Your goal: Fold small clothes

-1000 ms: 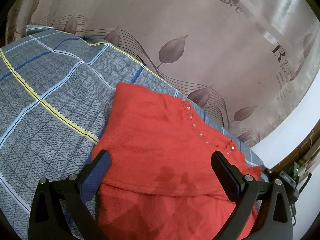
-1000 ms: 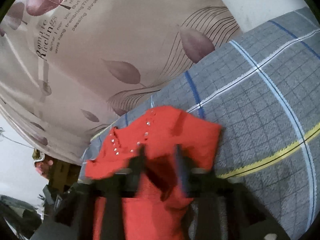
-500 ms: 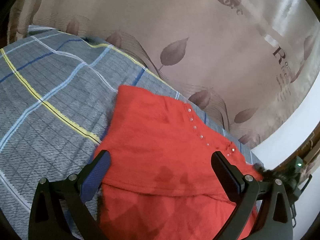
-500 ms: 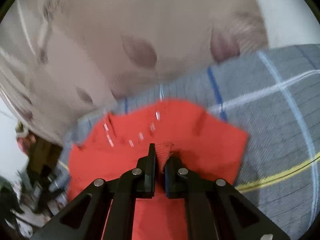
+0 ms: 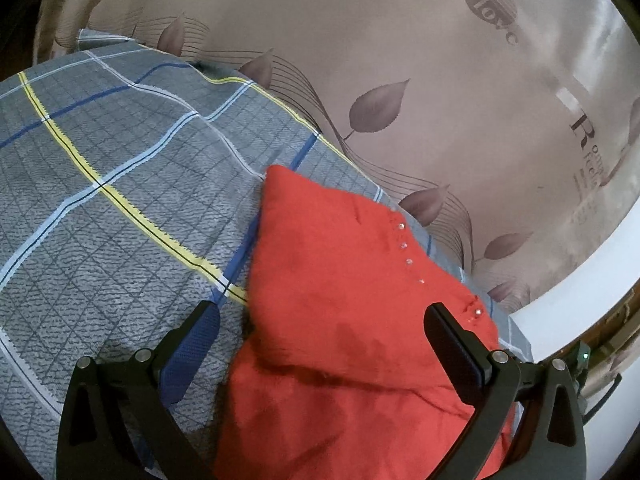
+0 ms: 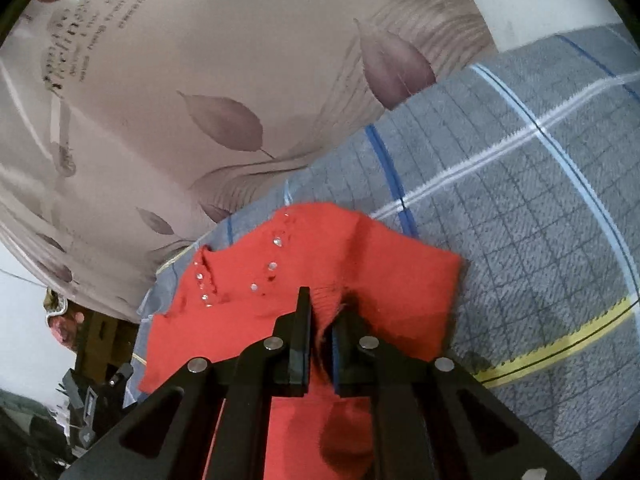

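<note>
A small red knitted garment [image 5: 340,300] with a row of clear studs [image 5: 408,246] lies on a grey checked bedsheet [image 5: 120,200]. My left gripper [image 5: 320,312] hovers open over its near part, the left finger above bare sheet and the right finger above the red cloth. In the right wrist view, my right gripper [image 6: 324,304] pinches a raised fold of the red garment [image 6: 400,272] between its pads. Its jaws are opening slightly, with the cloth still gripped between them. The studs [image 6: 272,266] sit just left of the pinch.
A beige curtain [image 5: 400,60] with leaf prints hangs right behind the bed. The bedsheet [image 6: 520,200] spreads wide to the right in the right wrist view. Dark furniture and clutter [image 6: 92,380] stand beyond the bed's edge at lower left there.
My right gripper closed from open onto a fold of the red garment and bunched it up. In the left wrist view the garment's near edge slid right, off the left finger.
</note>
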